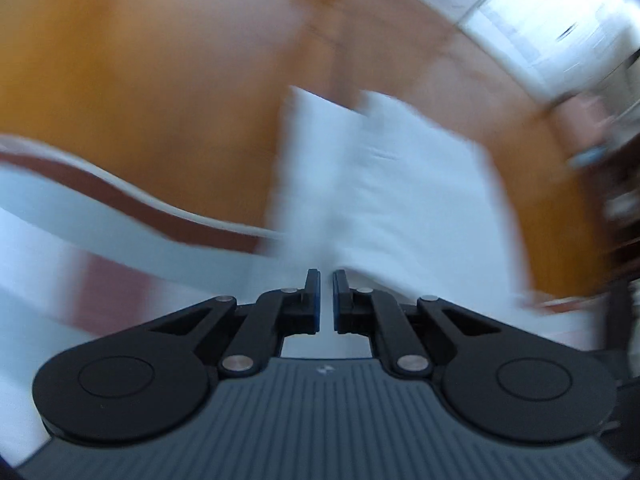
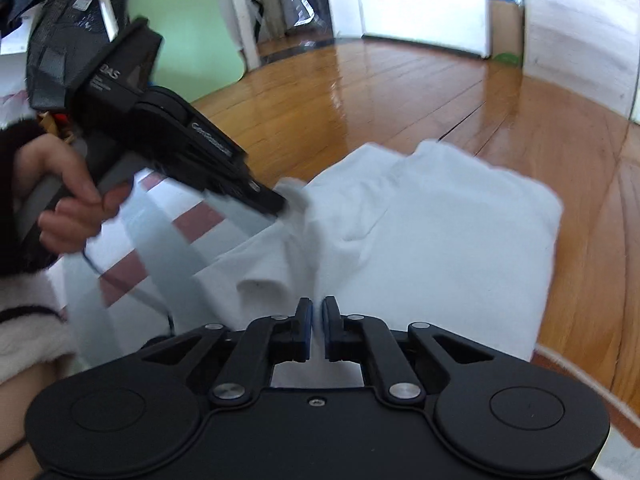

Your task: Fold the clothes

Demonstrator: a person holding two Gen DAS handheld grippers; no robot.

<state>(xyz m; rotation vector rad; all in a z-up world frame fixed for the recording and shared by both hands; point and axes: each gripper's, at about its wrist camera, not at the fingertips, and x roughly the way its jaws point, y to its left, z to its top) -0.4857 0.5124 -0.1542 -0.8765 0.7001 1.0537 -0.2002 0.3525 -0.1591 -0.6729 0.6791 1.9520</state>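
A white garment (image 1: 400, 184) (image 2: 460, 232) lies partly folded, its far part over the wooden floor. My left gripper (image 1: 326, 274) has its jaws drawn together on the near edge of the cloth; this view is blurred. The right wrist view shows that same left gripper (image 2: 282, 204) held by a person's hand (image 2: 68, 200), with a bunched corner of the garment pinched at its tip. My right gripper (image 2: 317, 302) is shut on a raised ridge of the garment's near edge, just right of the left one.
Shiny wooden floor (image 2: 360, 92) spreads beyond the garment. A white surface with red-brown stripes (image 2: 196, 216) (image 1: 112, 192) lies under its near side. Dark bags (image 2: 60, 20) are piled at the upper left by a green wall, and a white panel (image 2: 424, 0) stands at the back.
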